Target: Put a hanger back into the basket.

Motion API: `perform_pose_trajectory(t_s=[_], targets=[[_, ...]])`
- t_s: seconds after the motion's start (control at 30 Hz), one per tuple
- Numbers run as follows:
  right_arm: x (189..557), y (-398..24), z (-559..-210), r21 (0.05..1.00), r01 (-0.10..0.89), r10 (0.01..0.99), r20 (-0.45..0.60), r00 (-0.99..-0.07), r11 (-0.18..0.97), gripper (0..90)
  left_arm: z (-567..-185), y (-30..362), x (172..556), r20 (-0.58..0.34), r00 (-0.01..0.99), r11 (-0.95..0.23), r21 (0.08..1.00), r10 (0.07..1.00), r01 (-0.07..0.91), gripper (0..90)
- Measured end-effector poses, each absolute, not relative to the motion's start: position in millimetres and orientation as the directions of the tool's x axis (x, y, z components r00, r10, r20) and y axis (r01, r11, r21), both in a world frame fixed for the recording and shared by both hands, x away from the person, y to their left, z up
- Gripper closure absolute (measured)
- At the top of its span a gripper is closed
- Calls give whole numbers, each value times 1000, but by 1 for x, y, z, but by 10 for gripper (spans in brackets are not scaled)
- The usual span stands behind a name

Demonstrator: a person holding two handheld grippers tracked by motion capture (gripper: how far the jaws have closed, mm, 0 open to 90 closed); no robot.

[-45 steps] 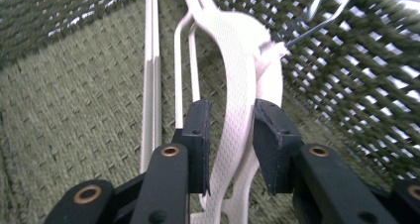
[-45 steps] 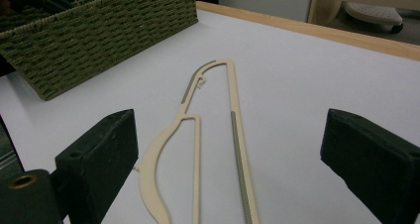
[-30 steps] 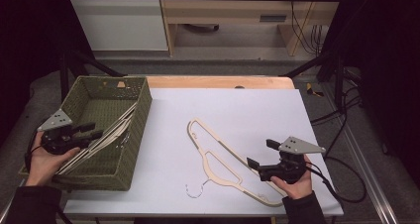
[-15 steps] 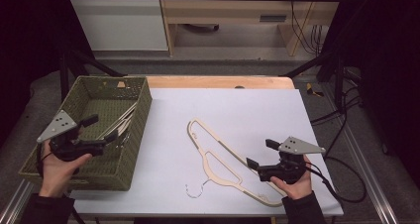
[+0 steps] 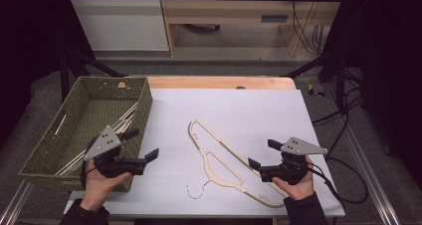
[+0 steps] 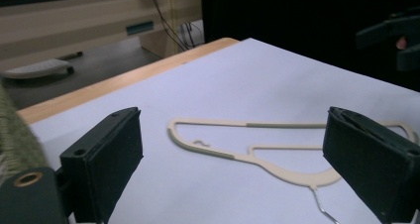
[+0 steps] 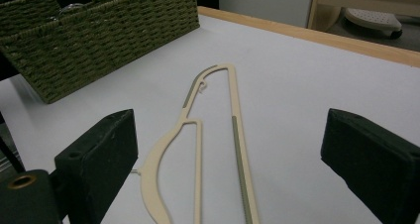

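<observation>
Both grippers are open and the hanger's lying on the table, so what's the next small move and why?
Probably ease the left gripper right toward the hanger: its jaws stand open by the basket, aimed at it, with bare table between.

Bright, even light on the table (image 5: pixel 239 110); dark surroundings, soft focus.
</observation>
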State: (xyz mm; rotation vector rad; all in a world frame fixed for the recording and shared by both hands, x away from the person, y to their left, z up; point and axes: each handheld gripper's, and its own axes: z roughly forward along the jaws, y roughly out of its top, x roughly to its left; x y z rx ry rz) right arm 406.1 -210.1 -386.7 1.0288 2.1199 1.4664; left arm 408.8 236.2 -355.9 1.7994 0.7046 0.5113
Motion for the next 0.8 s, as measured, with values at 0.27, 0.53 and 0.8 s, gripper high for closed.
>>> perform_pose_trajectory(t_s=[0.27, 0.53, 0.8], targets=[[405, -211, -387, 914, 354, 734, 103, -672, 196, 78, -376, 192, 407, -5, 768, -293, 923, 640, 250, 85], [405, -211, -387, 913, 357, 737, 100, -669, 199, 78, -397, 158, 408, -19, 793, -335, 900, 609, 279, 94], [403, -210, -389, 910, 357, 735, 96, -672, 208, 79, -416, 133, 407, -28, 803, -379, 872, 595, 311, 109]])
